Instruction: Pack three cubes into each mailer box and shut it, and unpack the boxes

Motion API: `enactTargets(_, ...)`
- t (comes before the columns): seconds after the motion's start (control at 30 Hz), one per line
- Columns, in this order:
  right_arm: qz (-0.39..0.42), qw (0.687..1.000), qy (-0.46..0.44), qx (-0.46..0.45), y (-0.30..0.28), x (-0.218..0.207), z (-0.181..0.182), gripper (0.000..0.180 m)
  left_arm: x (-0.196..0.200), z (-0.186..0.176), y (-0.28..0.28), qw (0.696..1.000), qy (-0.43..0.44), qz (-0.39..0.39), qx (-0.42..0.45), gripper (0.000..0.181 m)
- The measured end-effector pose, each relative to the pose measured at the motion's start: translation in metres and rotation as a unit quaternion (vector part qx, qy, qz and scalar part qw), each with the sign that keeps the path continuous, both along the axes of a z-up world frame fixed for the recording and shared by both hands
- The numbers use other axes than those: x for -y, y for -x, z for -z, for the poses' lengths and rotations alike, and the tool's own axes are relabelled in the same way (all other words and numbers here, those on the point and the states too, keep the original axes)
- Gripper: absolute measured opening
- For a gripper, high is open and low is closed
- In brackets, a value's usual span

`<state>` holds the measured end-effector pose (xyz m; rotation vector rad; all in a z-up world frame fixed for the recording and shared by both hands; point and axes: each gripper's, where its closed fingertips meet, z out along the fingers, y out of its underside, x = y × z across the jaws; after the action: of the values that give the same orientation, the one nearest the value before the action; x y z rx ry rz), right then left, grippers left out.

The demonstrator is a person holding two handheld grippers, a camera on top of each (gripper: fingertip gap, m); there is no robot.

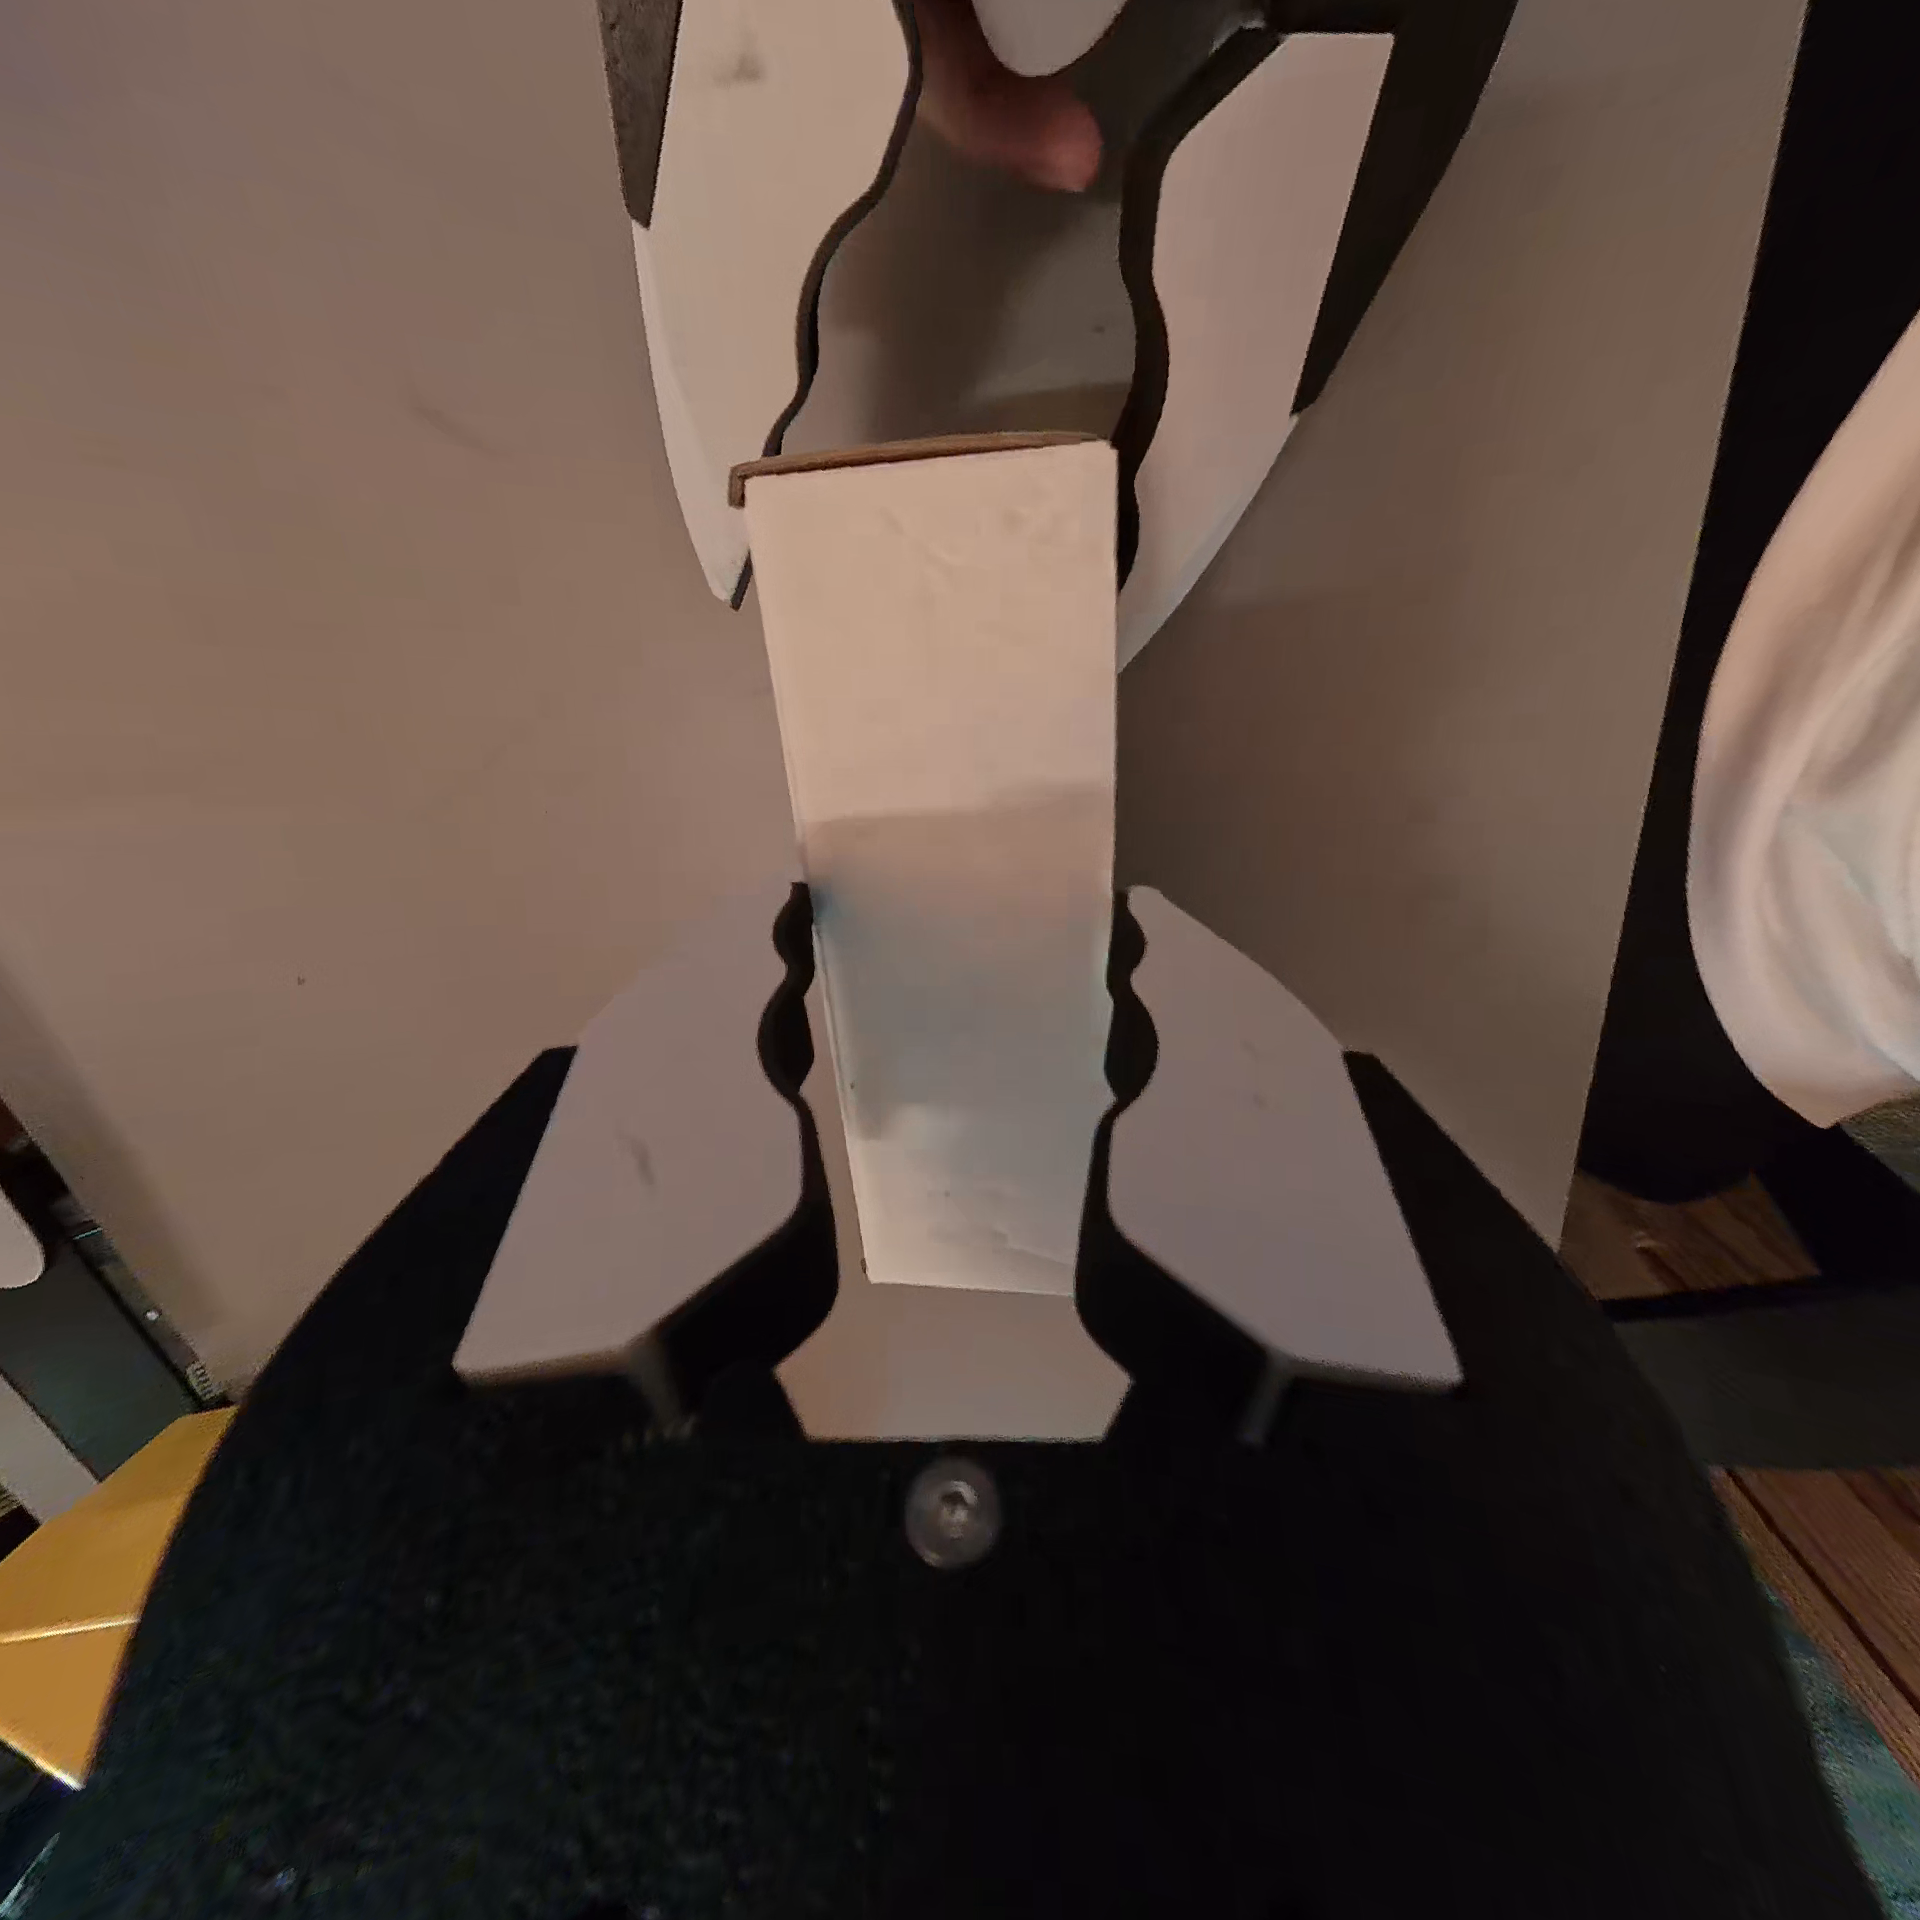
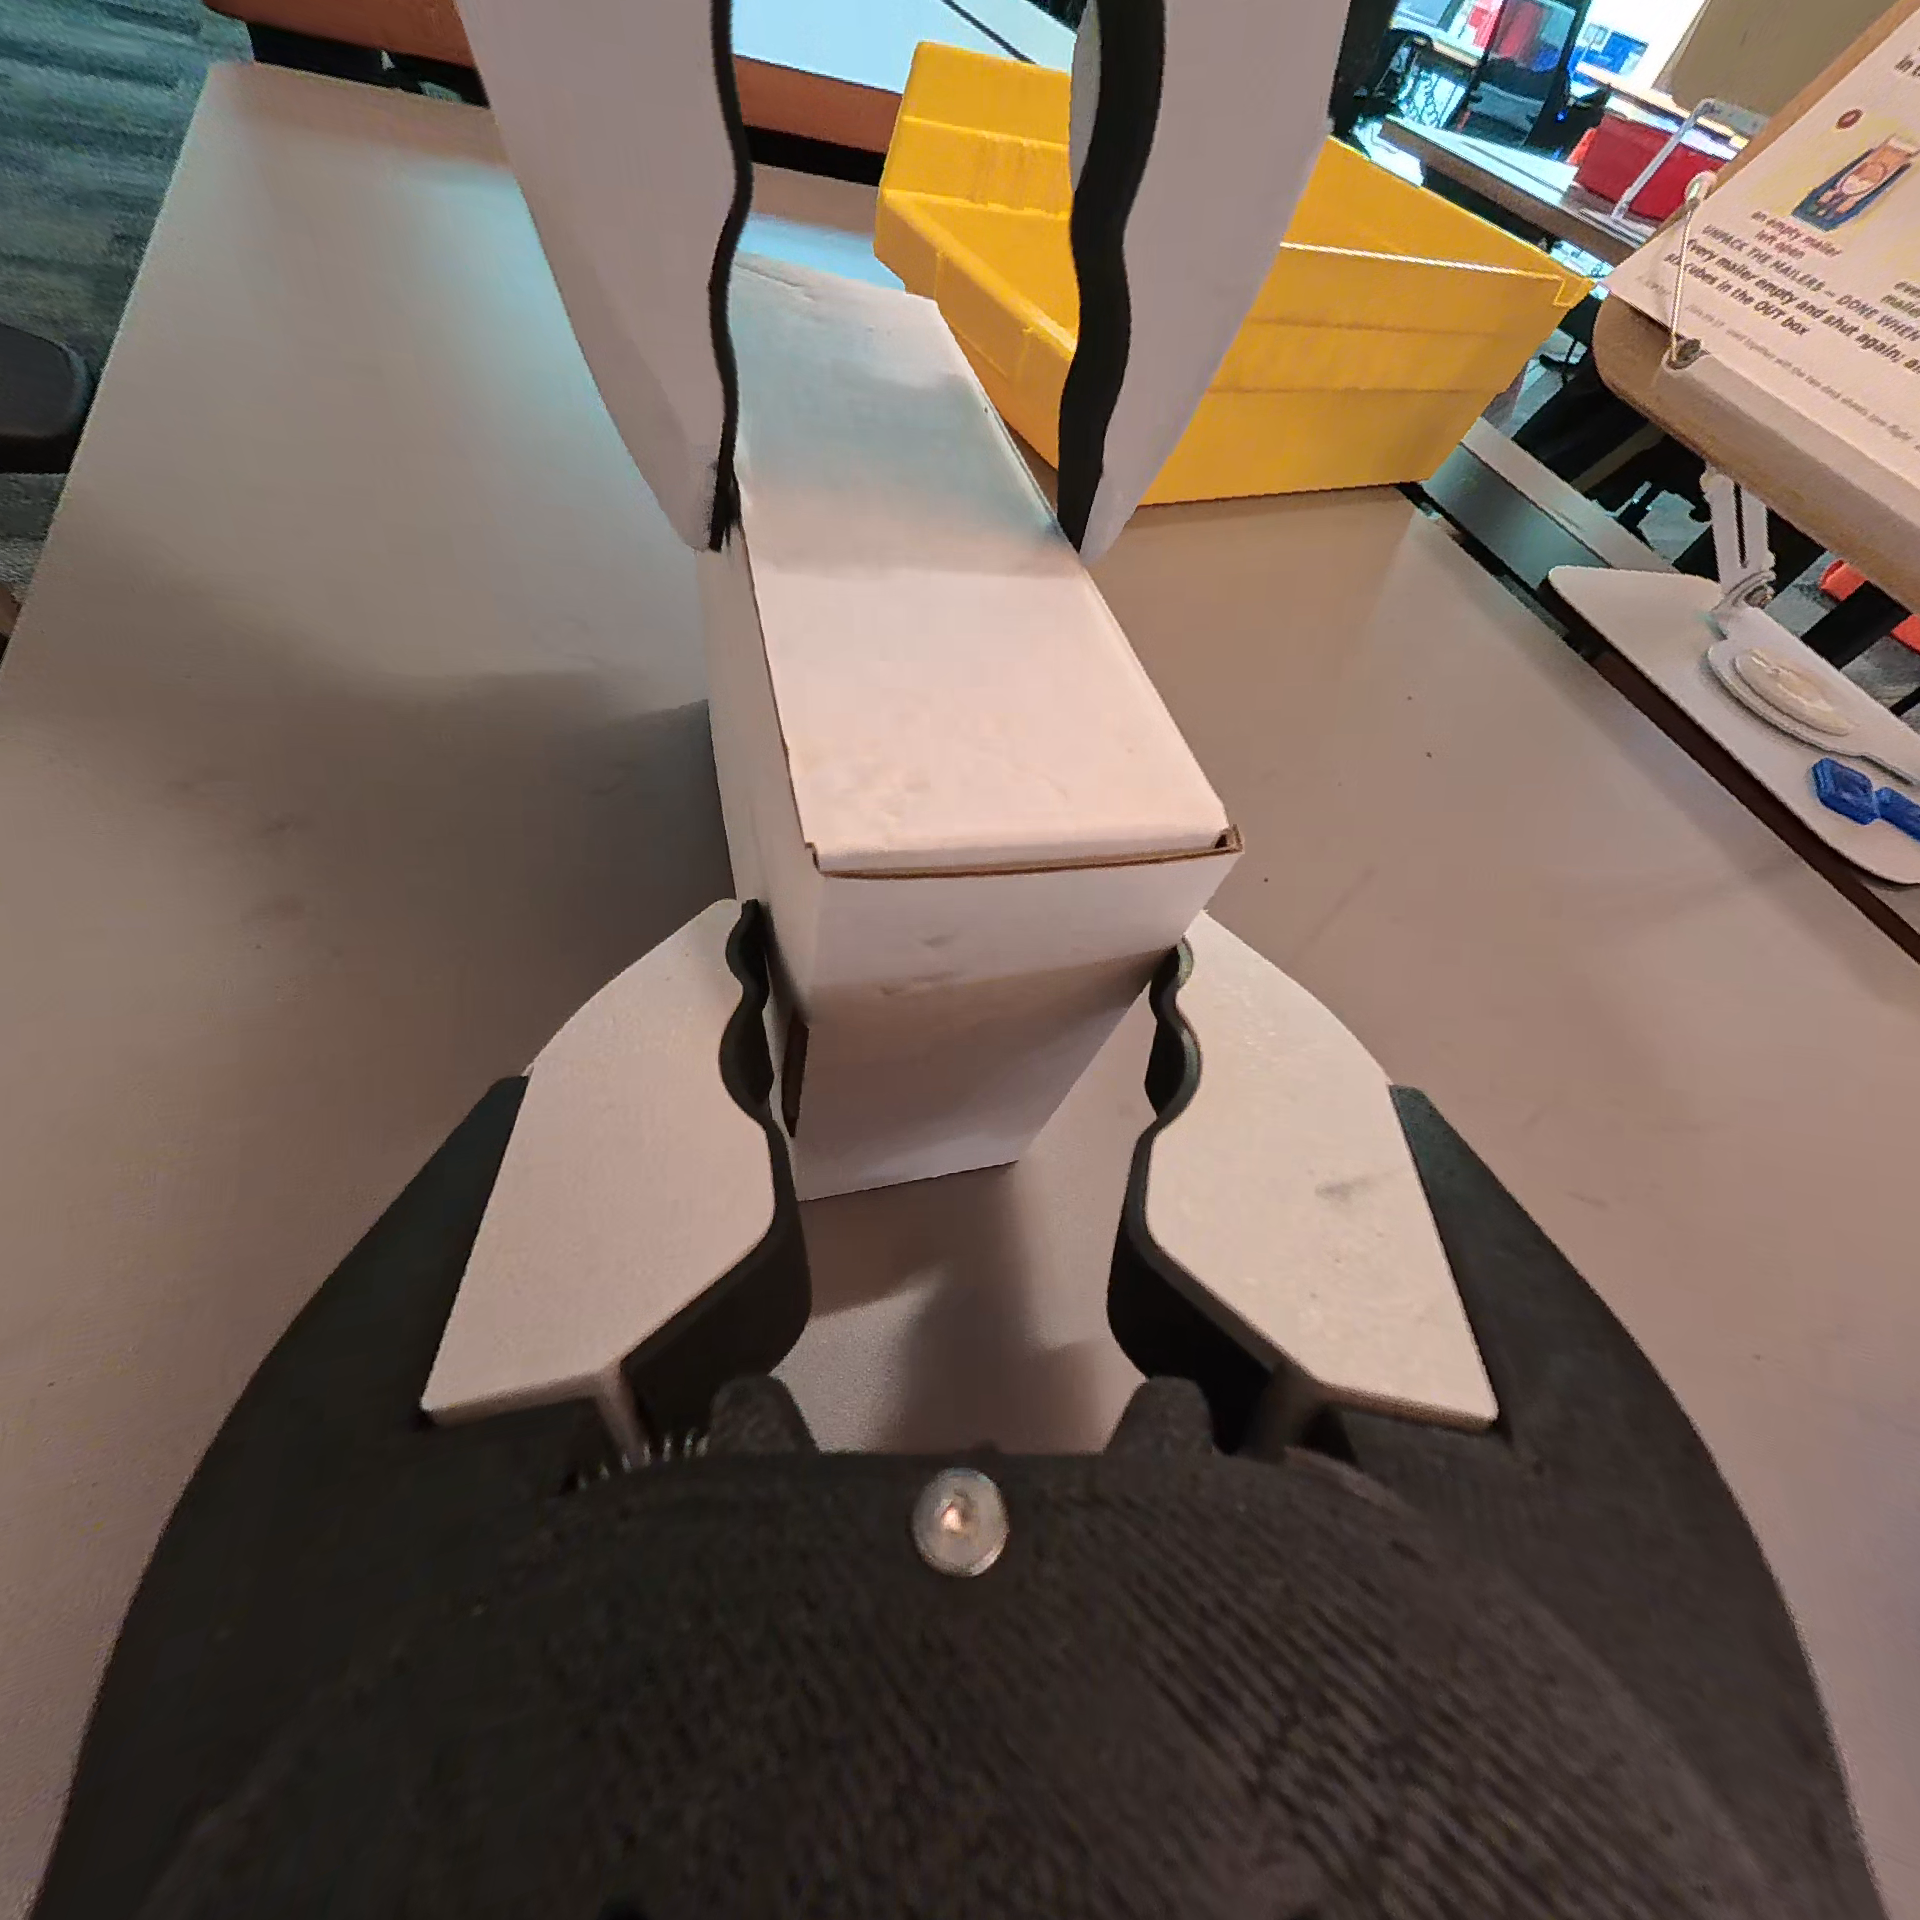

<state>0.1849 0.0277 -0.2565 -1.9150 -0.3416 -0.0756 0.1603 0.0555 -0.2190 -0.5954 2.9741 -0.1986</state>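
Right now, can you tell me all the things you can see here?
Mailer box: one, white, long, lid shut, on the table, gripped at both ends.
Table: one, pale grey, under the box.
Bin: one, yellow, on the table behind the box.
Instruction sheet: one, white, on a stand at the far right.
Blue pieces: small, on a white board at the right; count unclear.
Right tool: white fingers, black pads, shut on the box's near end.
Left tool: same colours, shut on the other end.
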Motion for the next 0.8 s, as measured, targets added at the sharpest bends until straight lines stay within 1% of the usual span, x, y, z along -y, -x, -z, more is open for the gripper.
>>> enactTargets(0.1,-0.001,1.0,0.001,0.0,0.0,0.0,0.0,0.071,0.0,0.0,0.0,1.0,0.005,-0.001,-0.007,0.054)
enactTargets(0.2,-0.001,1.0,0.002,-0.002,0.0,0.0,0.0,0.071,0.0,0.0,-0.001,1.0,0.006,0.001,0.018,0.054)
enactTargets(0.23,0.0,1.0,0.002,-0.002,0.0,0.0,0.0,0.072,-0.001,-0.002,-0.003,0.999,-0.001,-0.003,0.047,0.058)
enactTargets(0.3,0.0,1.0,0.0,0.001,0.0,0.0,0.0,0.072,-0.003,-0.011,-0.007,0.991,-0.026,-0.003,0.135,0.068)
enactTargets(0.43,0.0,1.0,-0.002,0.005,0.001,0.0,0.0,0.072,0.011,-0.029,0.002,0.952,-0.03,0.014,0.304,0.057)
enactTargets(0.53,0.0,1.0,-0.001,0.004,0.0,0.0,0.0,0.072,0.015,-0.034,0.01,0.921,-0.038,-0.004,0.387,0.057)
enactTargets(0.6,0.0,1.0,-0.001,0.005,0.001,0.0,0.0,0.072,0.018,-0.036,0.012,0.897,-0.054,-0.002,0.439,0.055)
enactTargets(0.7,0.0,1.0,0.001,0.002,0.0,0.0,0.0,0.072,0.022,-0.037,0.011,0.861,-0.094,0.014,0.499,0.048)
enactTargets(0.73,0.0,1.0,0.001,0.001,0.0,0.0,0.0,0.072,0.024,-0.036,0.01,0.854,-0.104,0.018,0.51,0.047)
enactTargets(0.8,0.0,1.0,0.002,0.0,0.0,0.0,0.0,0.072,0.03,-0.033,0.008,0.852,-0.1,0.02,0.514,0.047)
